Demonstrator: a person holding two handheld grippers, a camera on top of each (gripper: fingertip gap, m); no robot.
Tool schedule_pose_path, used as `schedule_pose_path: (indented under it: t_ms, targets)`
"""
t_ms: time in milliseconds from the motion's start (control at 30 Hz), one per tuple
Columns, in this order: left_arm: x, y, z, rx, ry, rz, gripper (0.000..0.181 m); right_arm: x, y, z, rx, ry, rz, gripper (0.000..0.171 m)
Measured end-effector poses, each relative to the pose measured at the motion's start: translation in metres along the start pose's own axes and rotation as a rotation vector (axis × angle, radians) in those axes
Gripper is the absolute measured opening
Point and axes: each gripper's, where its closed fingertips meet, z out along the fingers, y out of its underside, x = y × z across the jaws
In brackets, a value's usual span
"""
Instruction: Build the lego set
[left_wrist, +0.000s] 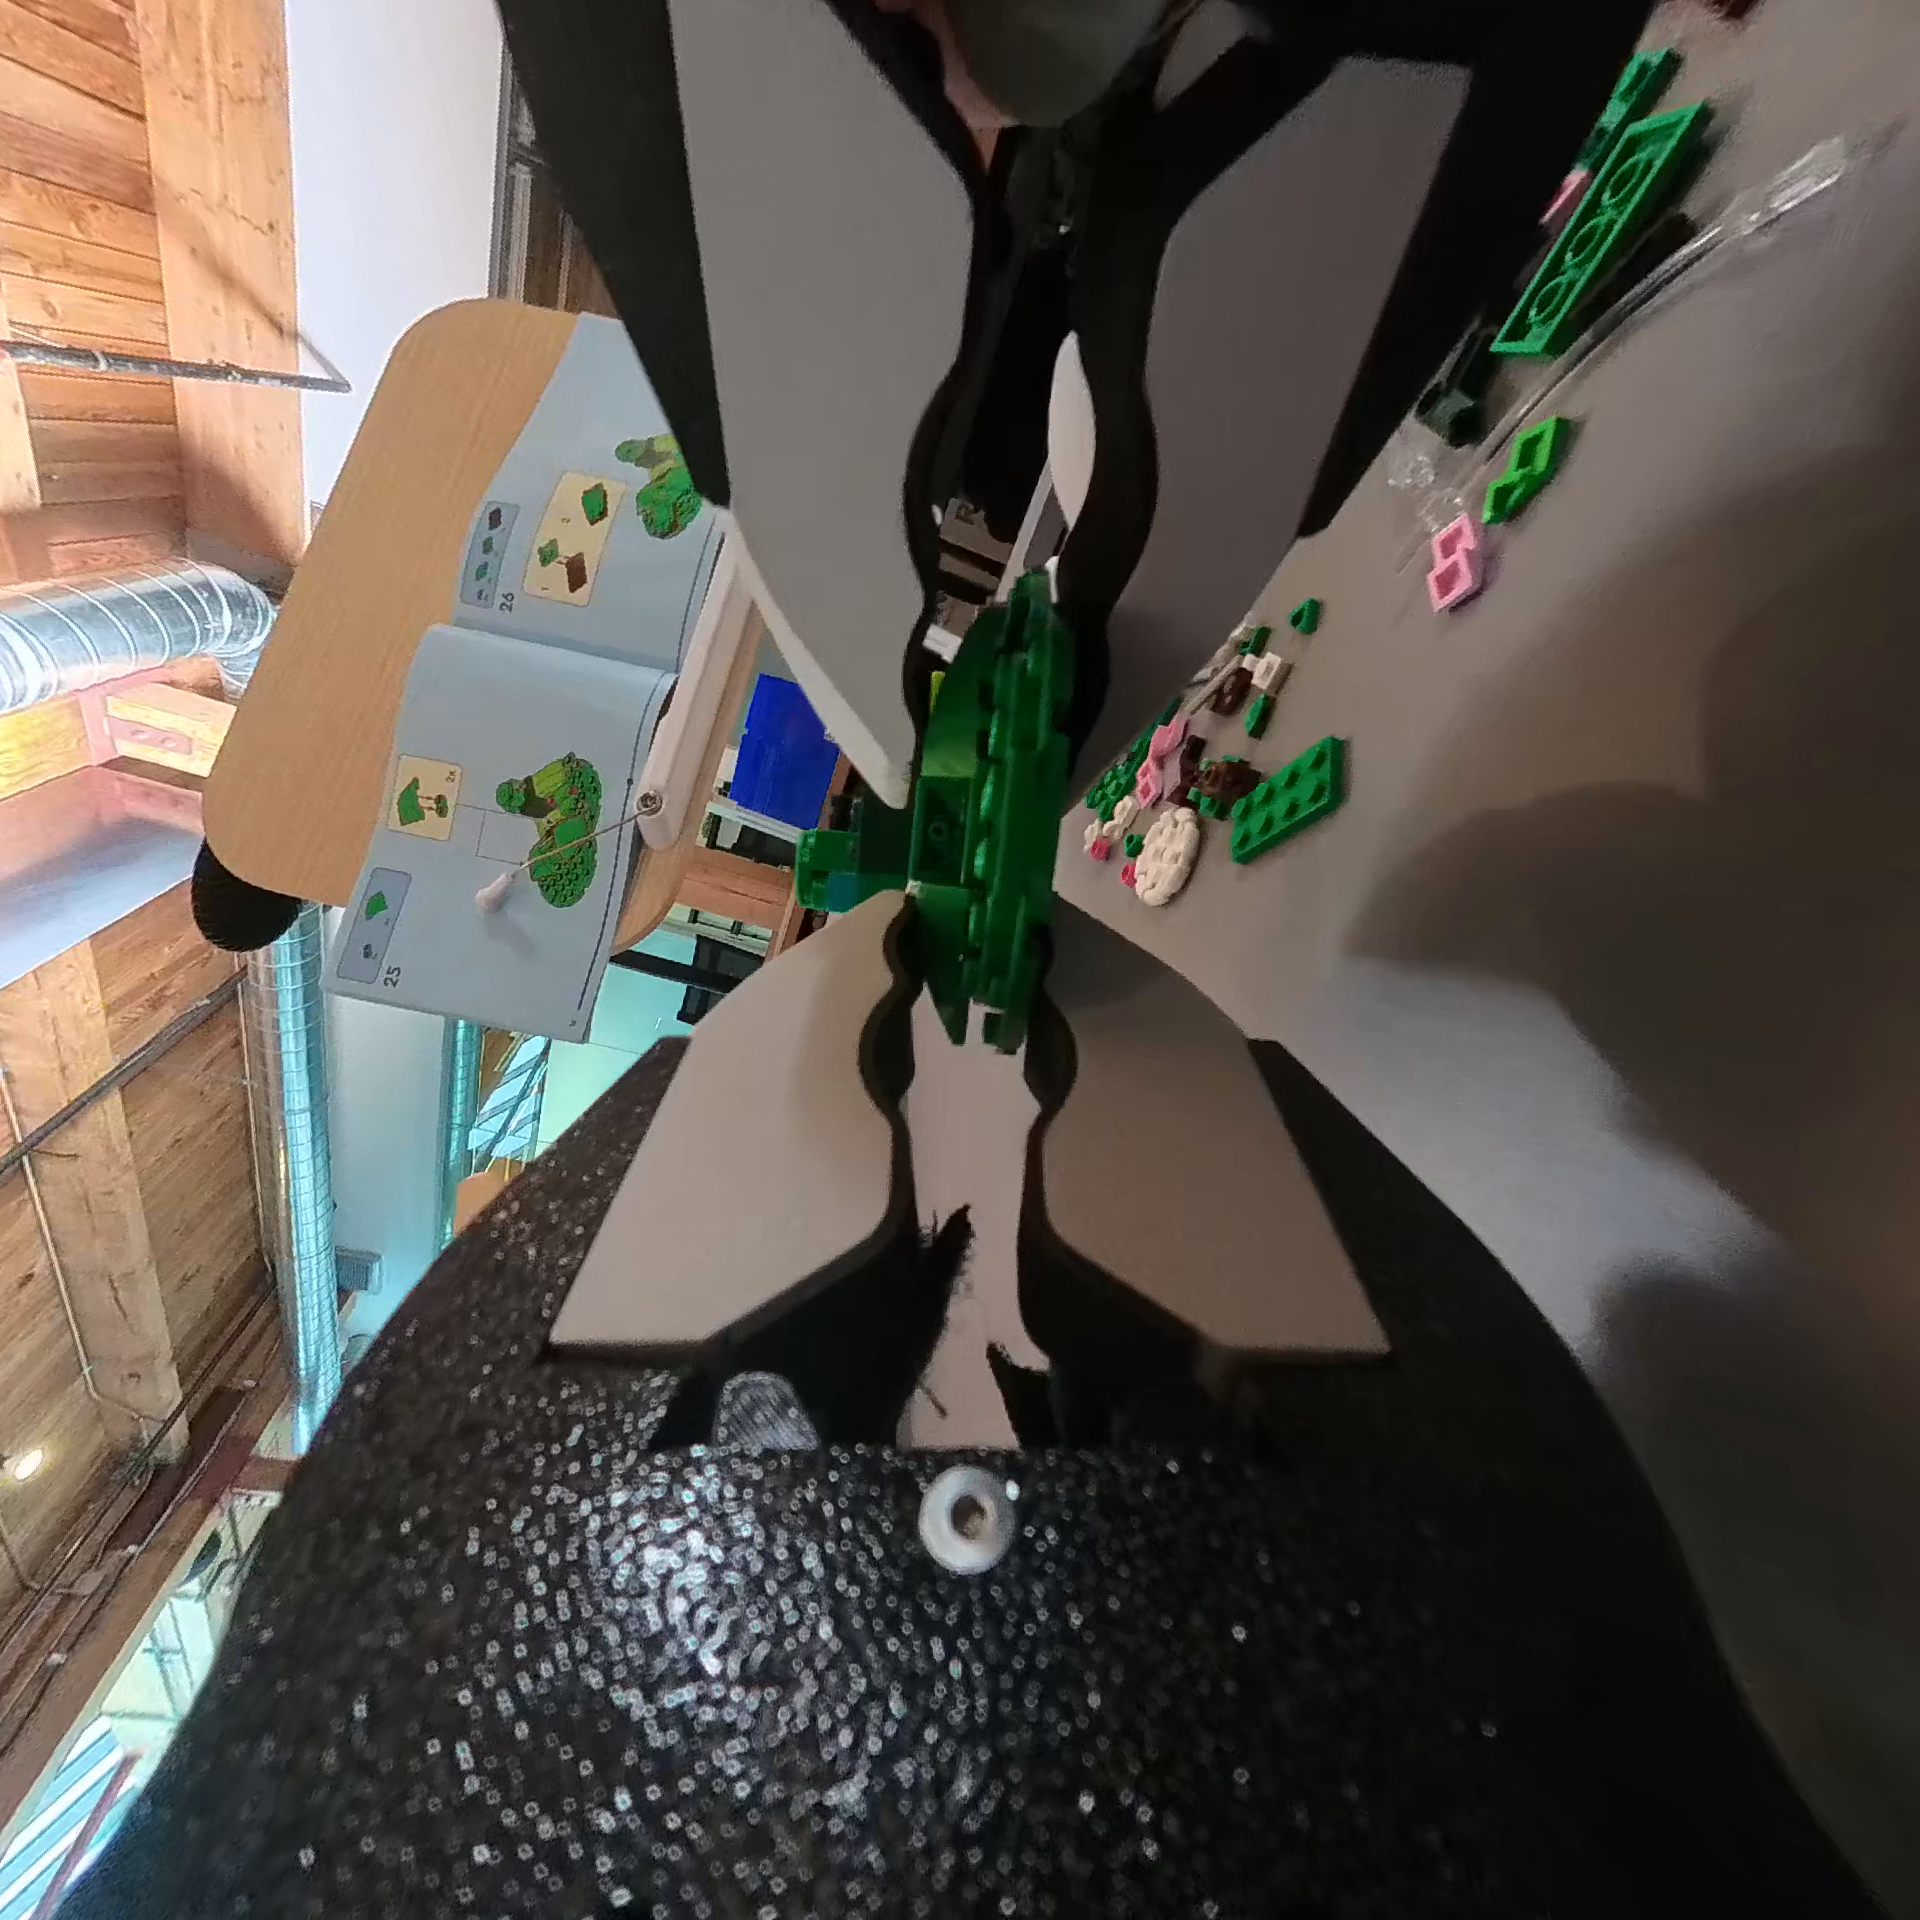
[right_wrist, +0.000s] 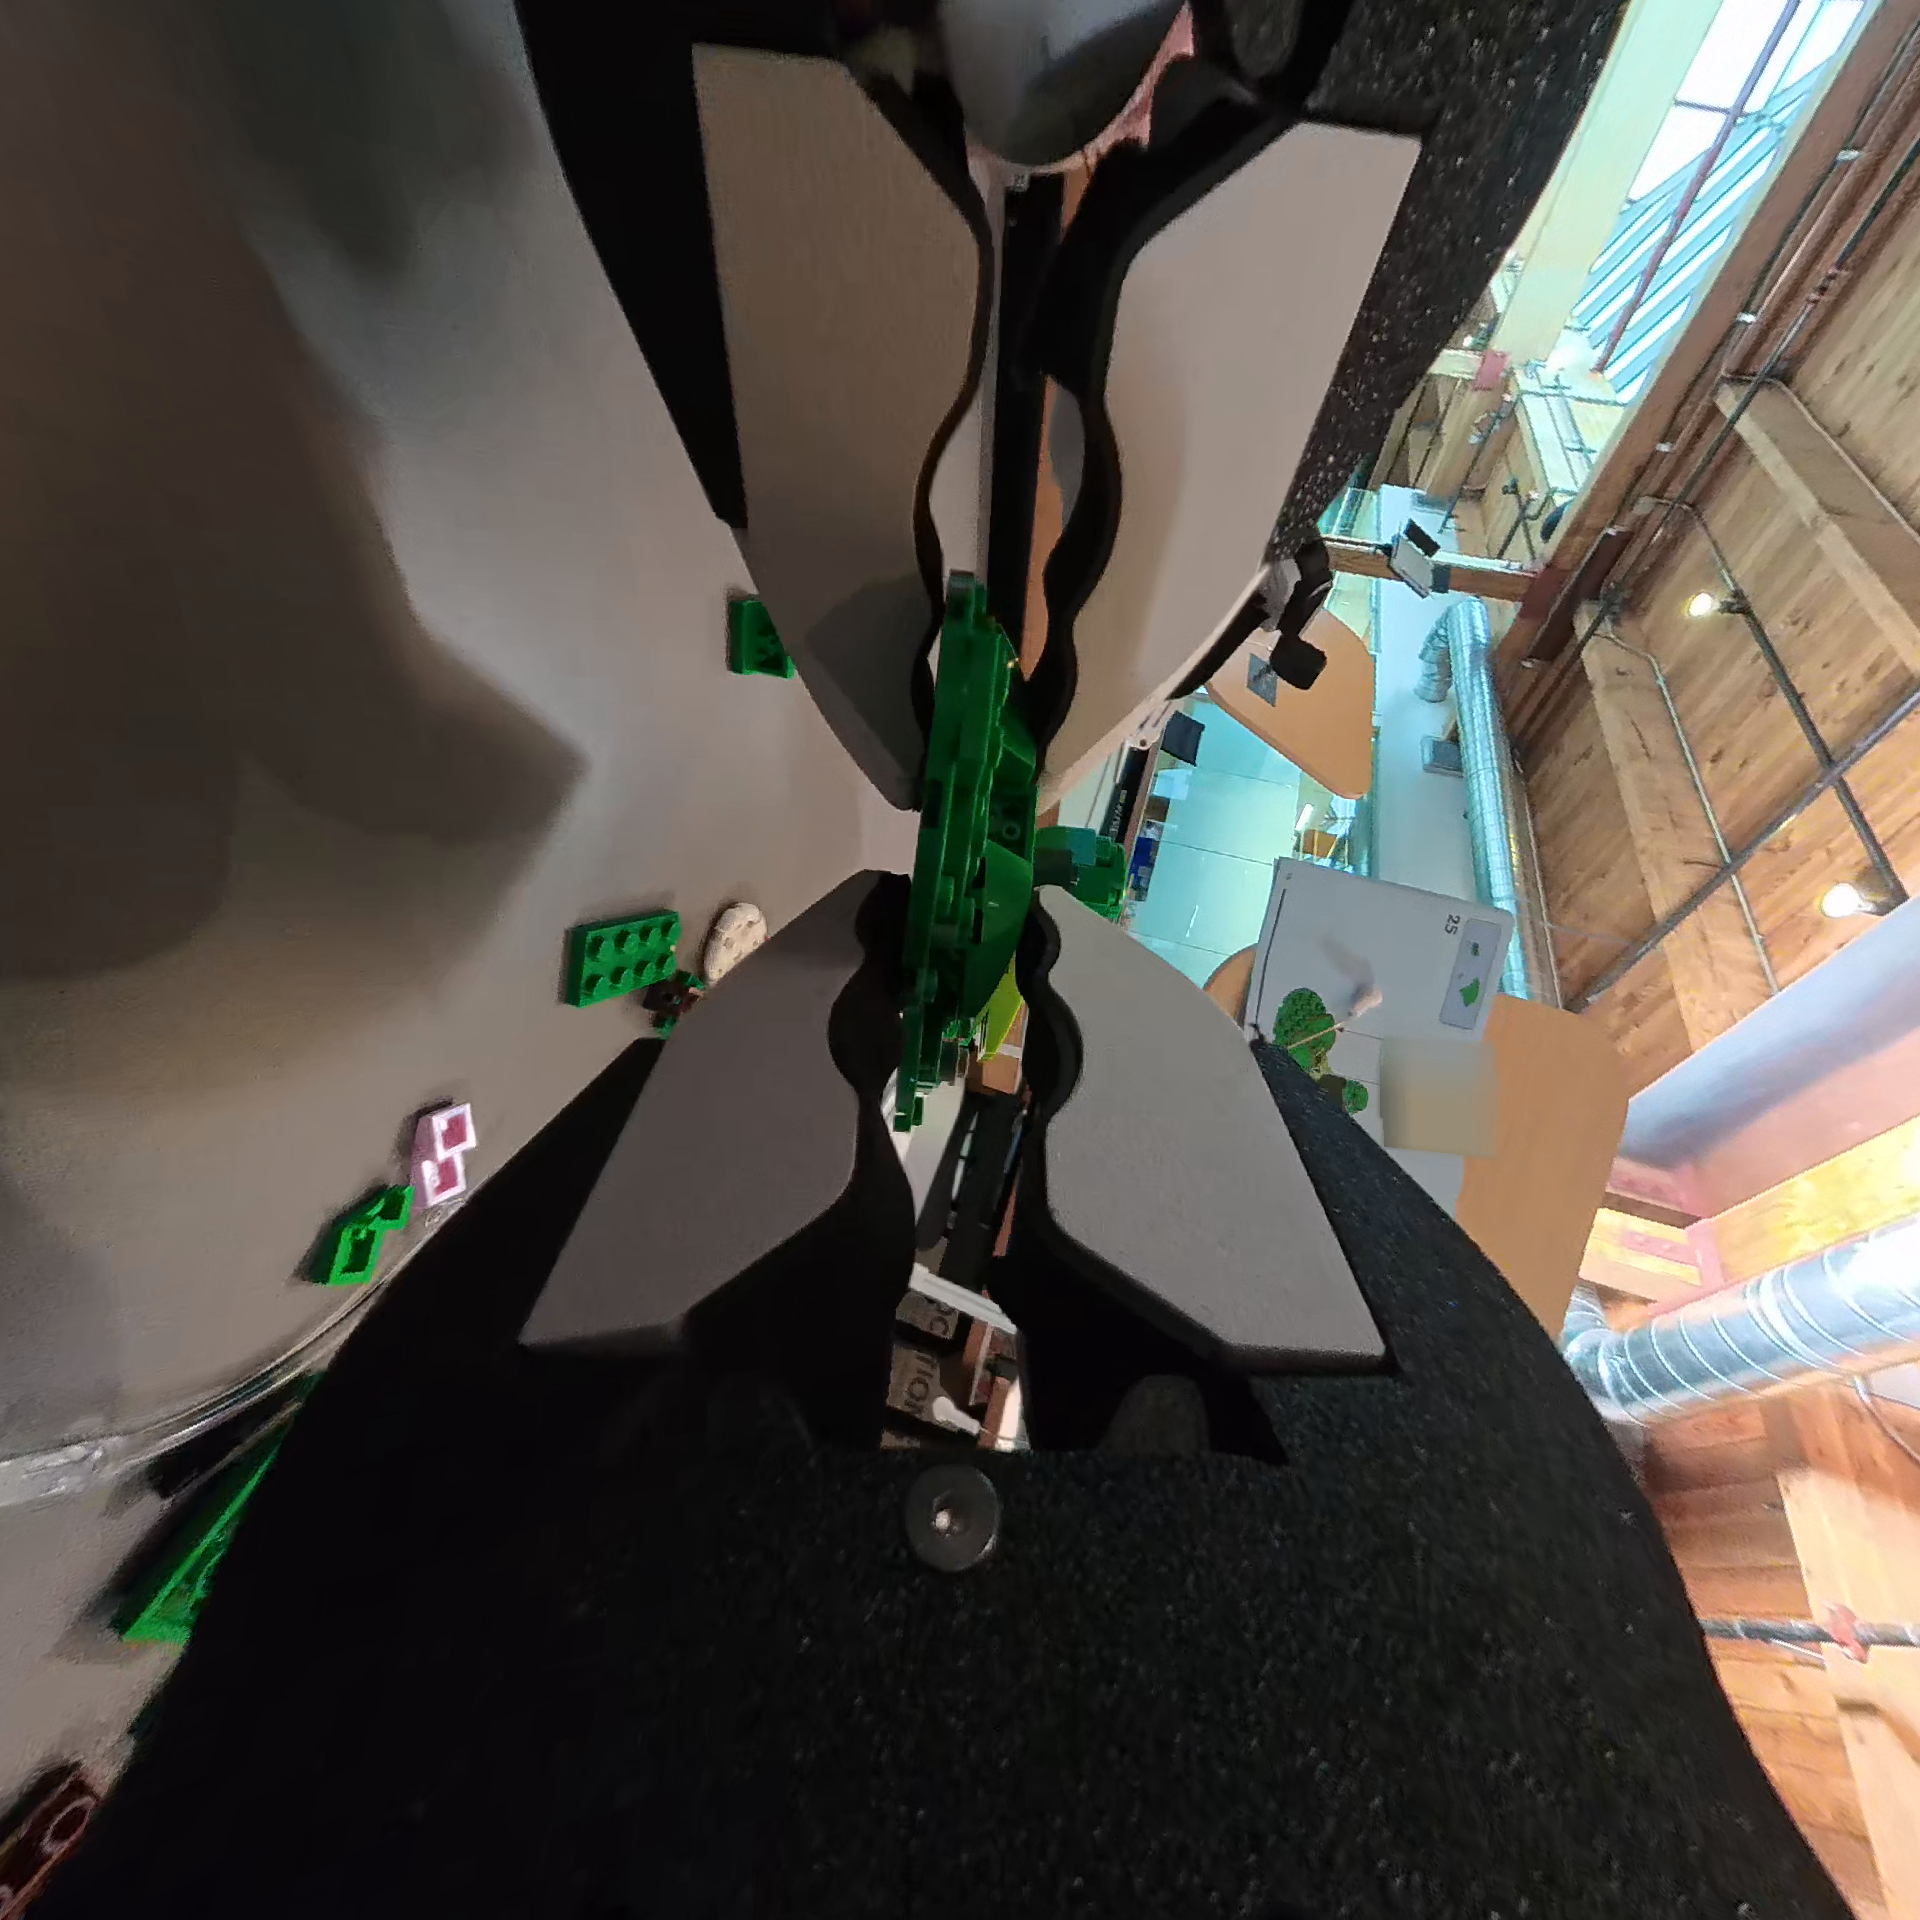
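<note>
Grey table (left_wrist: 1558, 935) strewn with loose bricks; instruction booklet (left_wrist: 499, 790) propped beyond. Green plate assembly (left_wrist: 987, 821) held edge-on above the table, pinched from opposite ends by left gripper (left_wrist: 971, 935) and right gripper (right_wrist: 961, 914). Likely to split if twisted or squeezed unevenly. Pink pieces (left_wrist: 1455, 561) plainer in left wrist view.

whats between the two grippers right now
The green lego assembly, held edge-on off the table. Both wrist views show left gripper and right gripper fingers pinching it from opposite ends.
</note>
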Motion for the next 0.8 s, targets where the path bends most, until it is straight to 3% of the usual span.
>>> schedule_pose_path:
  t_ms: [267, 400, 633, 800]
  targets:
    - [0.0038, 0.0014, 0.002, -0.004, 0.032, -0.013, 0.016, -0.0053, -0.0007, 0.0017, -0.001, -0.032, 0.094, 0.021]
    - [0.0045, 0.0016, 0.0023, -0.002, 0.039, -0.018, 0.016, -0.0027, -0.0013, 0.0008, 0.015, -0.036, 0.148, 0.037]
    - [0.004, 0.0005, 0.0019, 0.013, 0.048, -0.047, 0.017, -0.0039, -0.0035, -0.0029, 0.035, -0.017, 0.095, 0.02]
    - [0.0039, 0.0, 0.0011, 0.022, 0.052, -0.059, 0.016, -0.0036, -0.004, -0.0036, 0.053, -0.006, 0.136, 0.019]
